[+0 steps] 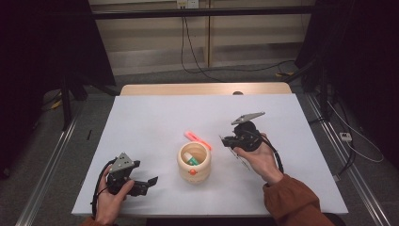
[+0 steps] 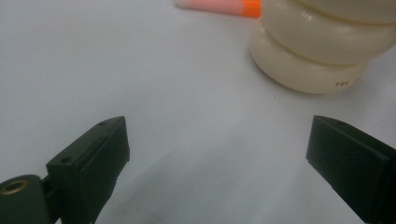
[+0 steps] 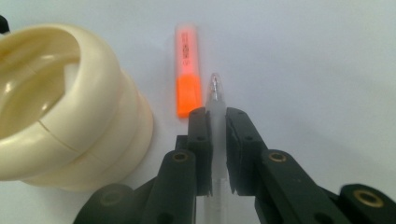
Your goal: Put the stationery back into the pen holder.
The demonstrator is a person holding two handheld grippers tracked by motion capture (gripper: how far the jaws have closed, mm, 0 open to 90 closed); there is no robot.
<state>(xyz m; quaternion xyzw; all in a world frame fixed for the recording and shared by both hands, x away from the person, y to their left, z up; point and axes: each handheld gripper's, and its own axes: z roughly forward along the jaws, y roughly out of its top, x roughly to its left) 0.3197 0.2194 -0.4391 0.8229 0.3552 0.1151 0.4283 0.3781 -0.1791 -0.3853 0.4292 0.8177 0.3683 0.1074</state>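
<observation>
A: Item one?
B: I log a clear pen (image 3: 215,100), clamped between the jaws of the right gripper (image 3: 216,122), lifted above the table (image 1: 150,117) just right of the cream holder (image 1: 194,163).
A: Holder contents?
B: I see a green-capped marker (image 1: 191,159) inside; an orange highlighter (image 1: 198,140) lies flat just behind it.
A: Hands?
B: Right hand (image 1: 258,157) raised, gripper pointing left. Left gripper (image 2: 217,154) rests low at the near left, jaws wide, nothing between.

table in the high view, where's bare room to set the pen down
Bare: the far half of the table beyond the cream holder, and the right side past the right gripper, which clamps the clear pen. Crowded: around the holder, with the orange highlighter beside it, and the left gripper at the near left.
</observation>
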